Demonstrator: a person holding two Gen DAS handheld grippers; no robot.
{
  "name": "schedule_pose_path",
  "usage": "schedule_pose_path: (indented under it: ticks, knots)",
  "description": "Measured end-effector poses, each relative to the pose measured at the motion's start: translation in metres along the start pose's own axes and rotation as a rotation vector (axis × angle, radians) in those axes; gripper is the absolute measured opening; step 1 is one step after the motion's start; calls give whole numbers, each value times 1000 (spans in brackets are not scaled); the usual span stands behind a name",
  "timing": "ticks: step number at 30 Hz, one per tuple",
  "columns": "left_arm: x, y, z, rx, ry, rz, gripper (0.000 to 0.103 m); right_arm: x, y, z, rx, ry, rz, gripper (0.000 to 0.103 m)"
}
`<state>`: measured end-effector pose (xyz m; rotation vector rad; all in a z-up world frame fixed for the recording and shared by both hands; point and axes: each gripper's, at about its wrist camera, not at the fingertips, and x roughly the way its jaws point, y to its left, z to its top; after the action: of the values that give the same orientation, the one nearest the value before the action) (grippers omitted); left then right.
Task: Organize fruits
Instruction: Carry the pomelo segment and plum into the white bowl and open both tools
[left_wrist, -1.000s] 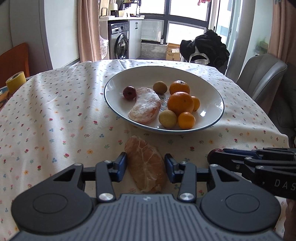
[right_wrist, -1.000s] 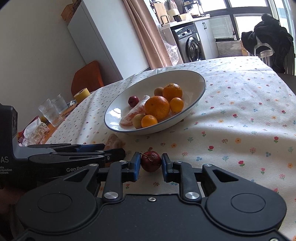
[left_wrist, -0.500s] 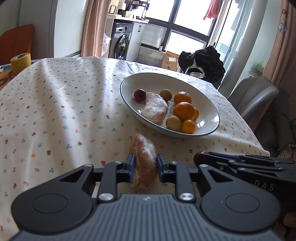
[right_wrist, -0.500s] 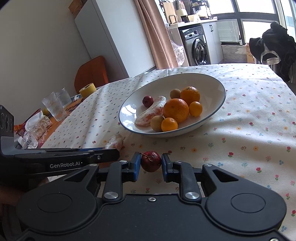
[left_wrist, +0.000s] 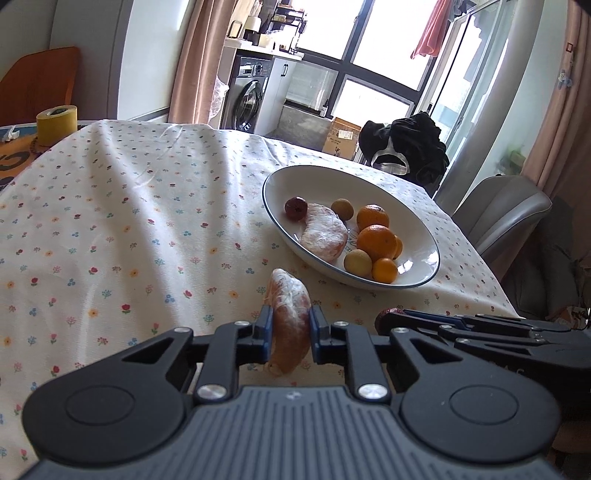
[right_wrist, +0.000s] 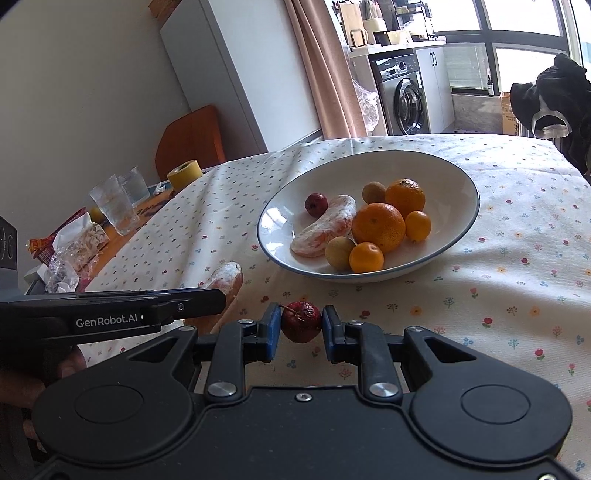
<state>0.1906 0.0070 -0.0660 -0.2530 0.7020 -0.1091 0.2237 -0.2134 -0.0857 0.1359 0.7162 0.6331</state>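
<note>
Carrying one fruit apiece, the two grippers are hovering over the near edge of the floral tablecloth (left_wrist: 110, 229), short of the white bowl (left_wrist: 417, 225). The left gripper (left_wrist: 290, 326) is pinching a peeled citrus segment (left_wrist: 288, 314) between its blue pads, the piece standing on end and lifted off the cloth. The right gripper (right_wrist: 300, 328) is pinching a small dark red fruit (right_wrist: 301, 320), stem pointing left, also clear of the table. The bowl is already holding most of the collection: two large oranges, two small ones, two yellowish round fruits, another red fruit and a second peeled segment, all gathered toward its middle. No other loose fruit is showing on the cloth in either view, so these two held pieces appear to be the last. The task is looking nearly finished; what is remaining is moving both forward over the rim and releasing them into the free space, which is lying mostly on the bowl's left and far sides.
</note>
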Motion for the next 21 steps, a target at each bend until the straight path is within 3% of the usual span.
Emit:
schedule_pose_path:
  ticks: [21]
  knots:
    - [-21, -7, 34, 21, -99, -22, 18, -4, 2, 27, -17, -74, 2, 22]
